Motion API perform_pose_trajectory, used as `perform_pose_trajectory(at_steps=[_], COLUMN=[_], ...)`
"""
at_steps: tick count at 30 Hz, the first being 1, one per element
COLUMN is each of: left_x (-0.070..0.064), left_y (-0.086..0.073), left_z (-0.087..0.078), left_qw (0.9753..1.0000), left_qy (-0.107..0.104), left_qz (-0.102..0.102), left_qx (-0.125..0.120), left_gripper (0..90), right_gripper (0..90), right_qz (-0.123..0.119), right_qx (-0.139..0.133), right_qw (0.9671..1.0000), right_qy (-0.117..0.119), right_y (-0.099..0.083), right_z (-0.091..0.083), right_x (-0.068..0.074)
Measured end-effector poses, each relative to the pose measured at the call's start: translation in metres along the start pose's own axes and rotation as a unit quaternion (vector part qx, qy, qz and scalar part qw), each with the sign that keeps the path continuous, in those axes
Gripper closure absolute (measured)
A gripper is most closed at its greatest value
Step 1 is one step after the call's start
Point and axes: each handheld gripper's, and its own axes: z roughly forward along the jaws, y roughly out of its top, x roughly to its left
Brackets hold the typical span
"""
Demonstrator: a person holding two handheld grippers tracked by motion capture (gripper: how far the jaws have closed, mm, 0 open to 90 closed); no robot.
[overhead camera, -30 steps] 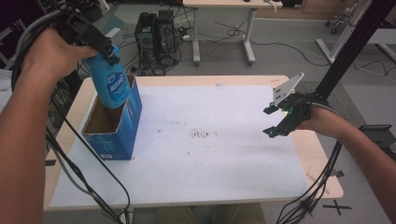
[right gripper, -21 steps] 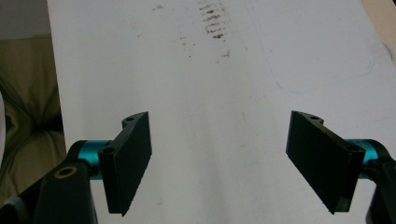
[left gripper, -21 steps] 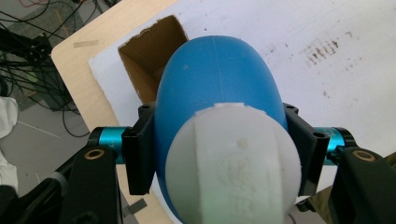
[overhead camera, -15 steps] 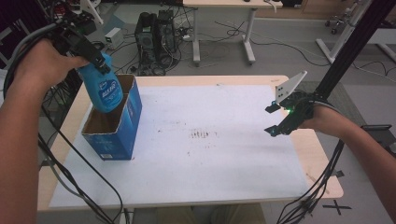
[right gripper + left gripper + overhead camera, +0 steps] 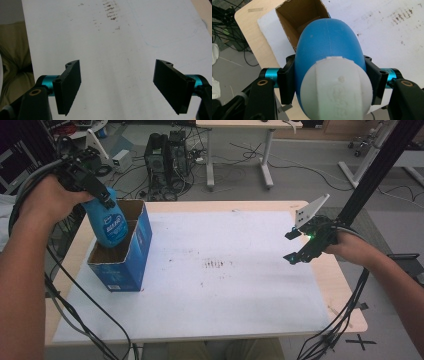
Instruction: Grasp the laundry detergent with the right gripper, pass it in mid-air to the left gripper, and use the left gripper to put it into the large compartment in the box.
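1. Left gripper (image 5: 102, 195) clamps the blue bottle (image 5: 107, 222) just below its white cap (image 5: 336, 90), bottle tilted, base entering the open box (image 5: 131, 265).
2. Right gripper (image 5: 295, 247) spread wide, holding nothing, above the desk (image 5: 235, 290).
3. Bottle: probably rigid, smooth plastic, likely slippery; the neck looks like the safest grip.
4. White sheet on the desk is stained; cables and computers on the floor behind.

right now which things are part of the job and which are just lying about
In the job:
blue bottle, held by the left gripper
open blue box under it

Just about:
right gripper, open over the white sheet
computer towers on the floor
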Motion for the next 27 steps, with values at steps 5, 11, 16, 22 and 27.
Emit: perform_pose_trajectory(at_steps=[5,11,16,22,27], left_x=[0.001,0.001,0.001,0.004,0.005], left_y=[-0.002,-0.005,-0.01,-0.017,-0.022], left_z=[0.011,0.027,0.041,0.059,0.075], left_qw=[0.9999,0.9999,0.9996,0.9995,0.9995], left_qy=[0.0,-0.006,-0.008,-0.011,-0.014], left_qz=[0.013,0.013,0.026,0.027,0.026], left_qx=[0.001,0.004,0.006,0.009,0.013], left_gripper=[37.8,37.8,37.8,37.8,37.8], right_gripper=[21.7,21.7,21.7,21.7,21.7], right_qz=[0.001,-0.005,-0.005,-0.005,-0.002], right_qx=[-0.002,-0.006,-0.007,-0.006,-0.007], right_qw=[1.0,1.0,1.0,1.0,1.0], right_qy=[0.0,-0.001,-0.002,-0.004,-0.006], right_y=[0.0,0.001,0.0,-0.001,-0.001], right_z=[0.0,0.0,-0.001,-0.002,-0.003], right_x=[0.0,0.0,0.0,0.0,0.001])
